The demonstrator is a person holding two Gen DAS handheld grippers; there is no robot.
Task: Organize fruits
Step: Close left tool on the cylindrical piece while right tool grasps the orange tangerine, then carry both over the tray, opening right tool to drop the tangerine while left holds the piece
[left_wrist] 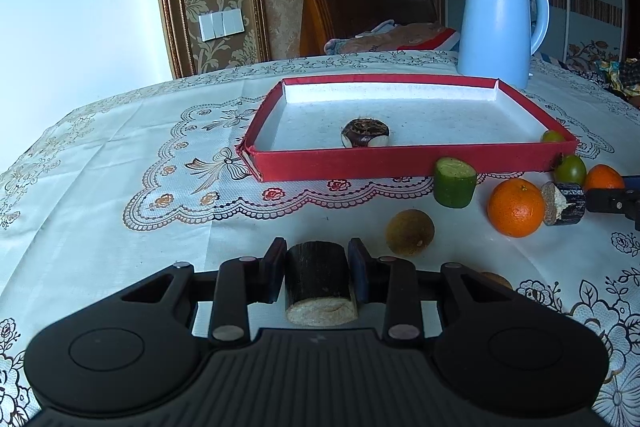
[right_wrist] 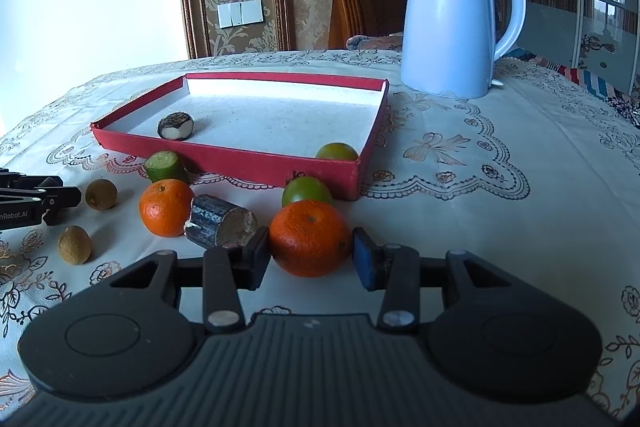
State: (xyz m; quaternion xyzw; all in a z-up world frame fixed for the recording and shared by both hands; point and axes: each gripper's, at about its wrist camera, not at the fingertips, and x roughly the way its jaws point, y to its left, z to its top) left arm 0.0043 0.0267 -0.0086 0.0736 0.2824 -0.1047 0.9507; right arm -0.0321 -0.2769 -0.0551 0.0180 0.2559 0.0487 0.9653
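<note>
- Table (left_wrist: 100, 187): fruit lies loose before the tray (left_wrist: 400, 169); picking is the step in hand.
- Next: lift both pieces over the rim, I judge.
- Right gripper (right_wrist: 312, 255): fingers clamped on an orange (right_wrist: 310, 237).
- Left gripper (left_wrist: 318, 269): fingers clamped on a dark cane stub (left_wrist: 318, 279).

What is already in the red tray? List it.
Nearly empty: the red tray holds only one dark water chestnut and one green citrus in its near right corner. Everything else lies outside.
</note>
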